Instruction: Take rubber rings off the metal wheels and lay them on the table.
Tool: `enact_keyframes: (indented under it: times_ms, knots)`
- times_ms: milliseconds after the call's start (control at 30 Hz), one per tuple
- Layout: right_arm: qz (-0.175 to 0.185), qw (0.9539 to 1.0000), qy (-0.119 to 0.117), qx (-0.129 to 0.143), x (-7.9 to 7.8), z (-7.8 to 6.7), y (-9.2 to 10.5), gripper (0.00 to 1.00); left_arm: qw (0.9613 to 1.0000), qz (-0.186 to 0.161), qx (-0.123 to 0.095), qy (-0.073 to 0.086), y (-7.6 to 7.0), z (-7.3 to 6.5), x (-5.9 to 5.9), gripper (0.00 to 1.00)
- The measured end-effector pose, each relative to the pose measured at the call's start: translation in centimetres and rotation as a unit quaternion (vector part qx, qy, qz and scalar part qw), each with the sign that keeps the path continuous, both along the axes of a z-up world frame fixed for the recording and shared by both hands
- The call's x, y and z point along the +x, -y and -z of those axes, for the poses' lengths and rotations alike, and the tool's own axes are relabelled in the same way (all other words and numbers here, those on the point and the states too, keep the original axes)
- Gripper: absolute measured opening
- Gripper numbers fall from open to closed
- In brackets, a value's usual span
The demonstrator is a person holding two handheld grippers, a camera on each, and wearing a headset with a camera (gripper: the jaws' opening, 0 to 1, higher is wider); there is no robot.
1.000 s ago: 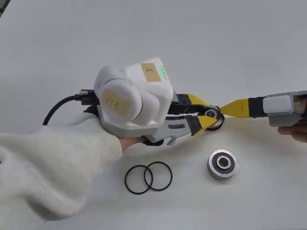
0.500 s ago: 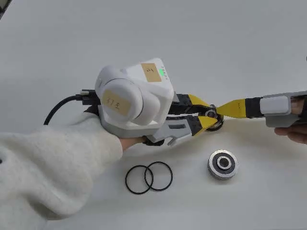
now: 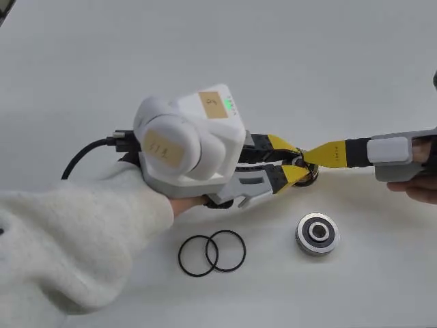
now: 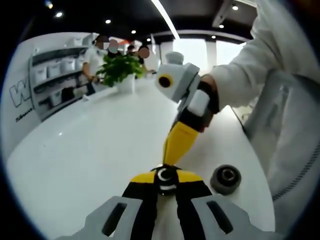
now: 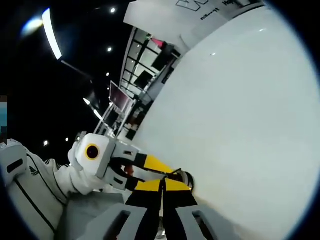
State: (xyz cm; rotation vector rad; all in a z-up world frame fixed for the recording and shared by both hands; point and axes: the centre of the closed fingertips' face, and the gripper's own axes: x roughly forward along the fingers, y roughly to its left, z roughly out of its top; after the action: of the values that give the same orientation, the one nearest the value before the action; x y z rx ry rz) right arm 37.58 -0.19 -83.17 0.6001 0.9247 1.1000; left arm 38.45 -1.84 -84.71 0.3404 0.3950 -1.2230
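Note:
My left gripper is shut on a small metal wheel, its yellow jaws clamping it from both sides; the left gripper view has that wheel between the tips. From the right, my right gripper reaches in with its jaws shut, tips resting on the wheel's top rim. Whether they pinch the rubber ring is hidden. In the right gripper view the wheel sits just past the shut tips. A second wheel lies flat in front. Two black rubber rings lie overlapping on the table.
The white table spreads wide on all sides. A black cable trails from the left gripper's back to the left. A white sleeve covers the near left. People and a plant stand far behind the bench.
The right gripper has slid a little to the left, further over the clamped wheel. The left gripper, second wheel and loose rings have stayed put.

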Motion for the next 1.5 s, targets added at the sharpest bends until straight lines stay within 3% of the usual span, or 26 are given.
enact_keyframes:
  times_ms: [167,333,467,567,667,800,900,1033,1100,1233,1300,1500]
  knots:
    - [0.01,0.9997,-0.009,0.021,0.5,-0.4,0.6,0.0,1.0,-0.004,0.002,-0.001,-0.1,0.0,0.0,0.14]
    - [0.022,0.9995,-0.005,0.023,0.9,-0.5,0.7,0.0,0.9999,-0.004,0.009,0.003,-0.1,-0.2,-0.1,0.14]
    - [0.016,0.9998,0.005,0.008,0.9,-0.2,0.8,0.0,0.9999,0.004,0.011,0.005,-0.3,-0.7,-0.5,0.11]
    - [0.017,0.9998,0.008,-0.005,0.9,0.0,1.0,0.0,0.9999,0.0,0.001,0.01,-0.6,-1.8,-0.5,0.14]
    - [0.015,0.9998,0.011,-0.01,0.9,0.0,1.1,0.0,0.9999,-0.007,-0.01,0.001,-0.9,-2.7,-0.4,0.2]
    - [0.014,0.9997,0.016,-0.014,0.9,-0.7,1.3,0.0,0.9998,-0.013,-0.014,0.008,-1.5,-4.0,-0.4,0.25]
    - [0.013,0.9996,0.018,-0.015,0.9,-1.1,1.4,0.0,0.9997,-0.016,-0.016,0.0,-1.9,-4.9,-0.6,0.3]
    - [0.01,0.9994,0.028,-0.017,0.7,-1.8,1.6,0.0,0.9995,-0.017,-0.023,0.011,-2.6,-7.0,-1.1,0.38]
    - [0.008,0.9993,0.032,-0.018,0.6,-2.1,1.6,0.0,0.9991,-0.02,-0.038,0.001,-2.9,-8.3,-1.5,0.41]
    - [0.007,0.999,0.039,-0.019,0.3,-2.6,1.7,0.0,0.9983,-0.026,-0.049,0.016,-3.7,-10.1,-1.8,0.46]
    - [0.008,0.9991,0.04,-0.014,0.1,-3.0,1.6,0.0,0.9984,-0.027,-0.046,0.022,-4.3,-10.4,-1.8,0.47]
    - [-0.004,0.9985,0.052,-0.02,-0.4,-3.9,1.6,0.0,0.9977,-0.039,-0.048,0.027,-5.7,-11.8,-2.5,0.55]
